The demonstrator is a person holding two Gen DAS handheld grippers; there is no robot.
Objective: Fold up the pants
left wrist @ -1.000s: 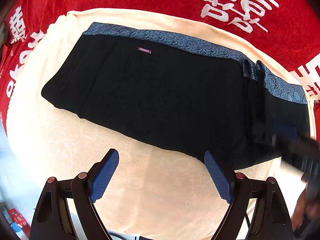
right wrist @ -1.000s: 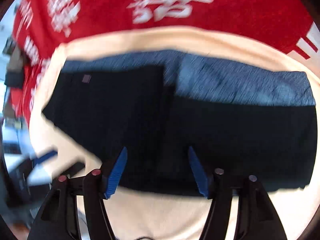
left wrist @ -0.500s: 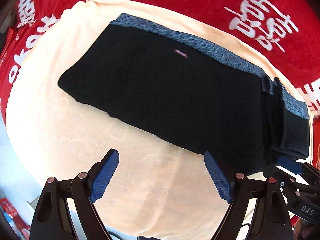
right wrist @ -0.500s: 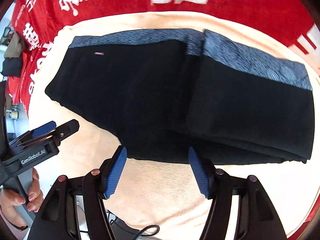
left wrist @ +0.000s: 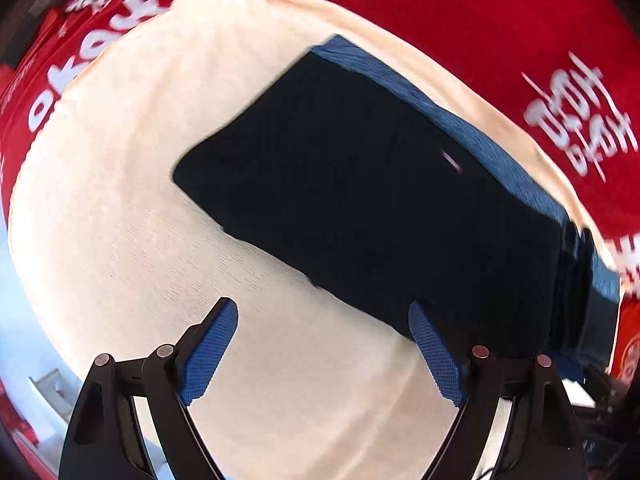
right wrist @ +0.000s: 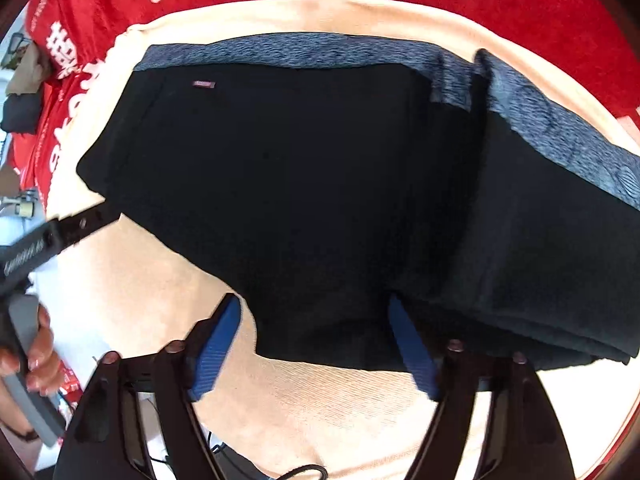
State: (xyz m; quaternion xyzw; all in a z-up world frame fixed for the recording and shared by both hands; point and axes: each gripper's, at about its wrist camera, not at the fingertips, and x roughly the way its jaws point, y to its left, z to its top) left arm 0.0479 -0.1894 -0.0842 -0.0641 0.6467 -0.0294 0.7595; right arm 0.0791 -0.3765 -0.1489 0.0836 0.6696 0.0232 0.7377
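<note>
Left wrist view first: a cream towel (left wrist: pixel 168 208) covers the work surface, and under it lies a red cloth (left wrist: pixel 500 32) printed with white characters, showing along the far edge and at the left. A pale strip of room at the lower left is too blurred for me to read.

On the cream towel lie the black pants (left wrist: pixel 360 184), partly folded, their grey-blue patterned waistband (left wrist: pixel 472 132) running along the far side and a doubled layer stacked at the right end. My left gripper (left wrist: pixel 324 344) hangs over bare towel with its blue pads spread wide and nothing between them; the near edge of the pants sits just beyond its right pad.

From the right wrist view, my right gripper (right wrist: pixel 316 340) points down over the near hem of the pants (right wrist: pixel 300 200). Its jaws are opening, the cloth lies between the pads, and neither presses on it. The folded-over part (right wrist: pixel 540 248) rests at the right. My left hand (right wrist: pixel 38 354) grips its tool's handle at the left edge.
</note>
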